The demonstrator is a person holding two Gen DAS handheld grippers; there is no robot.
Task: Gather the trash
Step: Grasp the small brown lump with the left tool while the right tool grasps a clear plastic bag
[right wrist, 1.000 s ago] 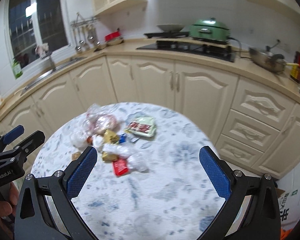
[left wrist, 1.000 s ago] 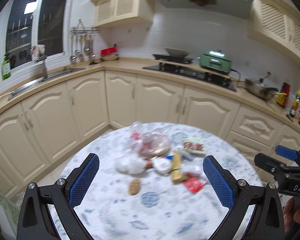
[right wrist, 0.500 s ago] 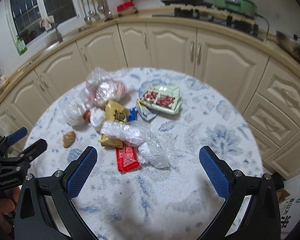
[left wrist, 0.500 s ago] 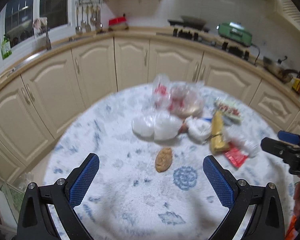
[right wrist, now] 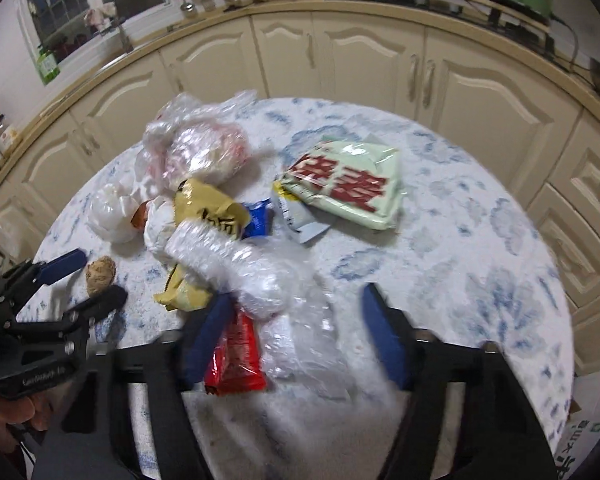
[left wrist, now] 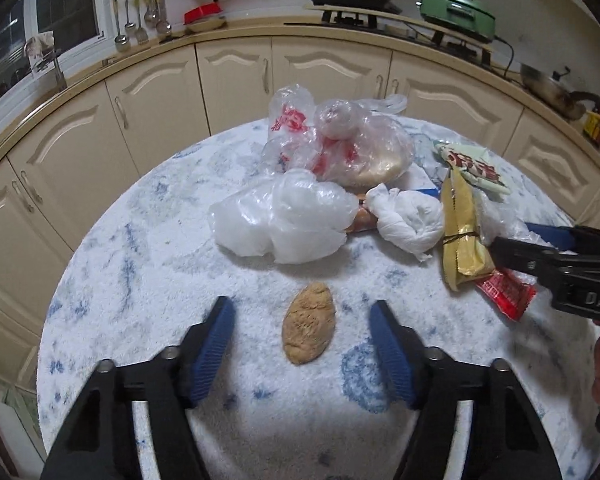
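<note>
On the bench our left gripper is closing, jaws either side of a brown lump, not touching. Our right gripper closes around clear plastic wrap; we cannot tell contact.

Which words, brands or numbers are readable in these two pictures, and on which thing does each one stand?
"DAS": right tongs body, cut off by the frame edge.
White print on left tongs body: blurred.
Red characters on green packet: blurred.
Red print on clear bag: crumpled, unreadable.
Black print on yellow wrapper: unreadable.
</note>
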